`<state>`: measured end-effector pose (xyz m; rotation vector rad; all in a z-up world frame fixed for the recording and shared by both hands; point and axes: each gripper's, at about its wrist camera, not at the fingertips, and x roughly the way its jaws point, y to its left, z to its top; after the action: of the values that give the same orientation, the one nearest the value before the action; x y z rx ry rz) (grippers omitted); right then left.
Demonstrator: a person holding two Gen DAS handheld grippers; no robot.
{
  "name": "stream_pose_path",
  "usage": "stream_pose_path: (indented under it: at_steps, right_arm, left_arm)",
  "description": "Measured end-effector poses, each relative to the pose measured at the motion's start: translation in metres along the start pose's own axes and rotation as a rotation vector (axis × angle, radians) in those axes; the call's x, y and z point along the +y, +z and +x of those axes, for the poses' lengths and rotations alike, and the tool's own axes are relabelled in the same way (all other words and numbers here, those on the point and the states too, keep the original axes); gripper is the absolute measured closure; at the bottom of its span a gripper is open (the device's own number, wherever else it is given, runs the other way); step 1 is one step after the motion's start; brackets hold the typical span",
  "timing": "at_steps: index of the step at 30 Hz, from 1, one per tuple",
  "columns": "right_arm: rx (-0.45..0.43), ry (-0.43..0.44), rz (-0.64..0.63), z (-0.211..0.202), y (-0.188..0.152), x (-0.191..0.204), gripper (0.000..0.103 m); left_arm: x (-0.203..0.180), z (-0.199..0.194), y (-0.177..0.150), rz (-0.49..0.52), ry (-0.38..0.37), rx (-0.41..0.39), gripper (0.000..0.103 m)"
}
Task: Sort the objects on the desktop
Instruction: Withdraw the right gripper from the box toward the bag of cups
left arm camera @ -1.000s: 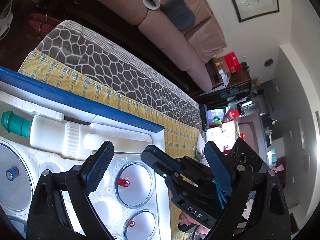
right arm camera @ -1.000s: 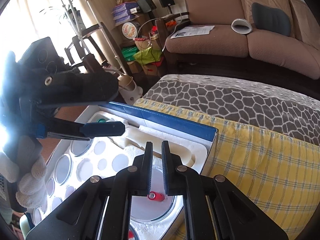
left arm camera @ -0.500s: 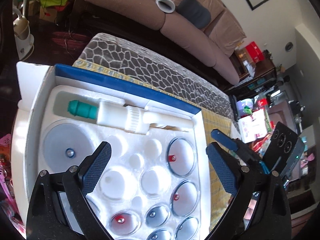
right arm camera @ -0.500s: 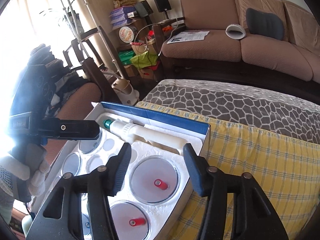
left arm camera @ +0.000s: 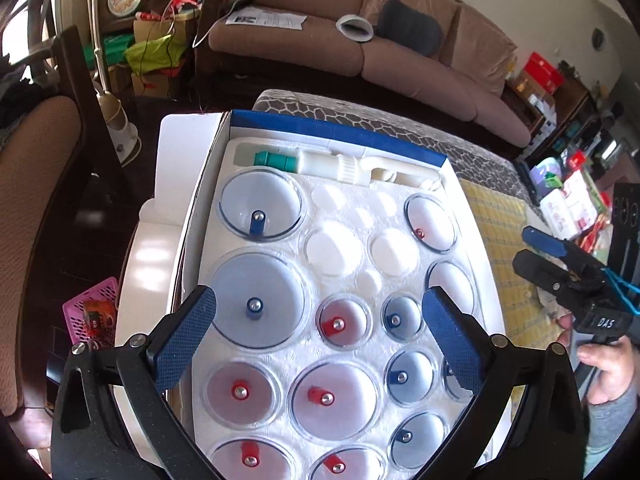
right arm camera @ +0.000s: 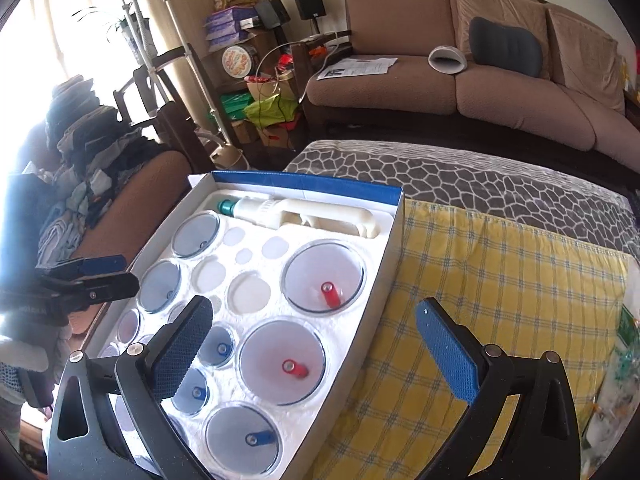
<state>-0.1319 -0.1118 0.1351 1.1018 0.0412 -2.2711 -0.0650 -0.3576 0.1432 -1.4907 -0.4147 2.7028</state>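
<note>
Over the box, right gripper's shut jaws opening.

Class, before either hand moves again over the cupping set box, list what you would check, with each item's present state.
1. Left tongs empty, still opening: ok.
2. Right tongs empty, still opening: ok.
3. Pump lying in its slot at the box's far end: ok.
4. Every foam tray recess filled: not ok, several round ones bare.
5. Cup with red valve fully seated: cannot tell.
</note>
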Motion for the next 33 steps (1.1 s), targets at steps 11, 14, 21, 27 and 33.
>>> stream_pose_path:
  at_steps: [11,14,21,27,33]
  right_arm:
    - [-0.013,-0.031,0.023,-0.052,-0.046,0.013,0.0]
    - [-0.022,-0.037,0.035,-0.068,-0.058,0.011,0.0]
    - [-0.041,-0.059,0.044,-0.102,-0.086,-0.002,0.0]
    - [-0.05,-0.092,0.056,-0.126,-0.111,-0.026,0.0]
    - [-0.053,-0.164,0.071,-0.145,-0.142,-0.065,0.0]
  left_arm:
    - [-0.045,-0.034,-0.047,0.117,0.119,-0.046,0.0]
    - [-0.06,-0.042,-0.06,0.138,0.126,-0.052,0.0]
    - [-0.099,-0.057,-0.084,0.171,0.104,-0.08,0.0]
    - [-0.138,-0.054,-0.097,0.198,0.075,-0.085,0.0]
    - [-0.19,-0.039,-0.108,0.237,0.004,-0.092,0.0]
